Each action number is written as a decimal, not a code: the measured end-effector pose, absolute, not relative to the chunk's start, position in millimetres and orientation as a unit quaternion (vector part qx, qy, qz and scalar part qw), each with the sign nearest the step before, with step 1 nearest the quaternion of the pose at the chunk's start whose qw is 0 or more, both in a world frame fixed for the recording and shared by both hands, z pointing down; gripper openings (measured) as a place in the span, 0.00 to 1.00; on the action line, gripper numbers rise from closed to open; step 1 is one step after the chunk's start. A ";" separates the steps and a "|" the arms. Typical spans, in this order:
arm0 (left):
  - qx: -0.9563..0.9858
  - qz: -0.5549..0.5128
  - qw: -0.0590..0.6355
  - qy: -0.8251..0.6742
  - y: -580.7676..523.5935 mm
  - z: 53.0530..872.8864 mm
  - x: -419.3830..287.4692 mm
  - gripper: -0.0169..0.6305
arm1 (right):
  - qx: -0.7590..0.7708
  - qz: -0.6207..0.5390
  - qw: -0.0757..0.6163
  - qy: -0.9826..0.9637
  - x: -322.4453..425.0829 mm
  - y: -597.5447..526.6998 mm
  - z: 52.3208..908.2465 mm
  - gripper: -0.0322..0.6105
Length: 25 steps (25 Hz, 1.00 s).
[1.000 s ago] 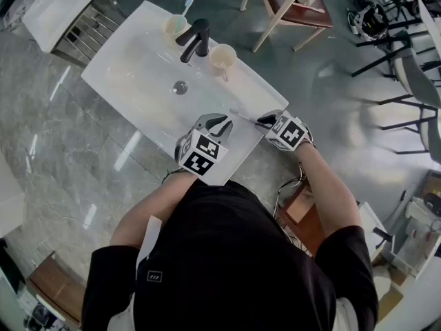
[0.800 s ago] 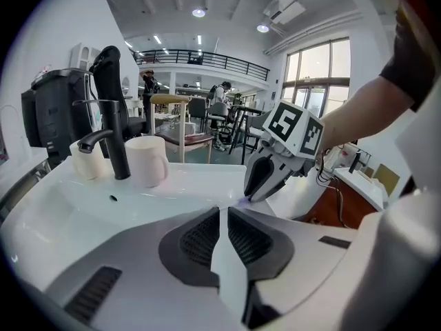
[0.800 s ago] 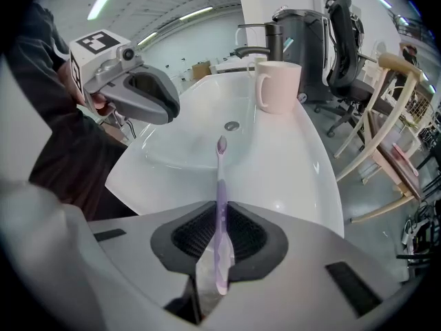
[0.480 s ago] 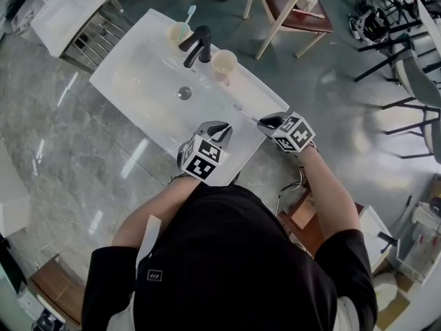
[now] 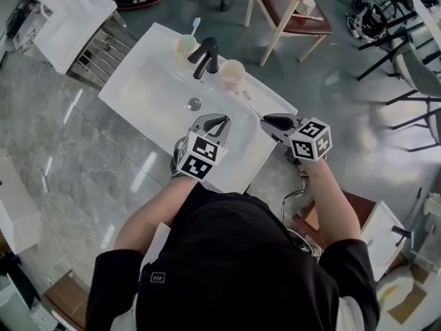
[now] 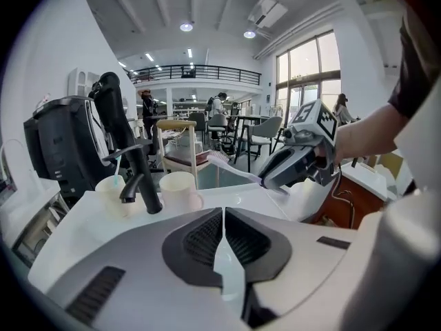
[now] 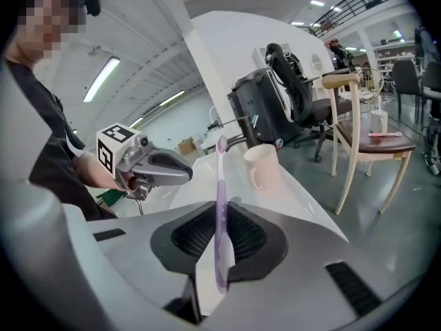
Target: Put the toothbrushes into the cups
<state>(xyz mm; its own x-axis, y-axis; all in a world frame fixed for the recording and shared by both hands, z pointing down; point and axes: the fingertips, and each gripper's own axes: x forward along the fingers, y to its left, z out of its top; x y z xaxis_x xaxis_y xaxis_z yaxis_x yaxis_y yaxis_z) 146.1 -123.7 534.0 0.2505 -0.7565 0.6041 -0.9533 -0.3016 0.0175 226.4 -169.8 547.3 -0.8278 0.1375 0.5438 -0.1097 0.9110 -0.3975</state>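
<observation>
A white washbasin counter [image 5: 148, 81] carries a black faucet [image 5: 207, 55] between two cream cups. The left cup [image 5: 185, 45] holds a blue-tipped toothbrush [image 5: 195, 26]. Nothing shows in the right cup [image 5: 233, 71]. My right gripper [image 5: 270, 121] is shut on a purple toothbrush [image 7: 221, 205], held above the counter's right end with its head [image 5: 247, 98] pointing toward the right cup [image 7: 262, 167]. My left gripper [image 5: 219, 121] hovers over the counter's near edge, shut with nothing between its fingers. From the left gripper view, the toothbrush [image 6: 231, 169] sticks out of the right gripper [image 6: 289, 167].
A wooden chair [image 5: 286, 5] stands beyond the counter, with a small cup on its seat. A white cabinet and wire rack [image 5: 65, 12] stand at the far left. Black chairs [image 5: 406, 47] fill the right side. The floor is grey polished stone.
My right gripper has lifted the purple toothbrush off the counter and turned it up toward the right cup. The left gripper has risen a little and drawn away from the brush.
</observation>
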 end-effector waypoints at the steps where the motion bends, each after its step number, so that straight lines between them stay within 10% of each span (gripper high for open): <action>1: 0.770 0.253 0.189 -0.554 -124.2 532.6 135.2 0.06 | 0.007 0.215 0.281 -0.935 218.8 -170.8 540.4 0.15; 14: 0.840 0.194 0.170 -0.476 -76.5 477.8 -25.8 0.05 | 0.213 0.272 0.126 -0.930 105.1 -123.9 468.2 0.15; 25: 0.860 0.167 0.169 -0.452 -80.8 456.5 -20.2 0.05 | 0.224 0.285 0.012 -0.932 104.6 -101.9 419.3 0.15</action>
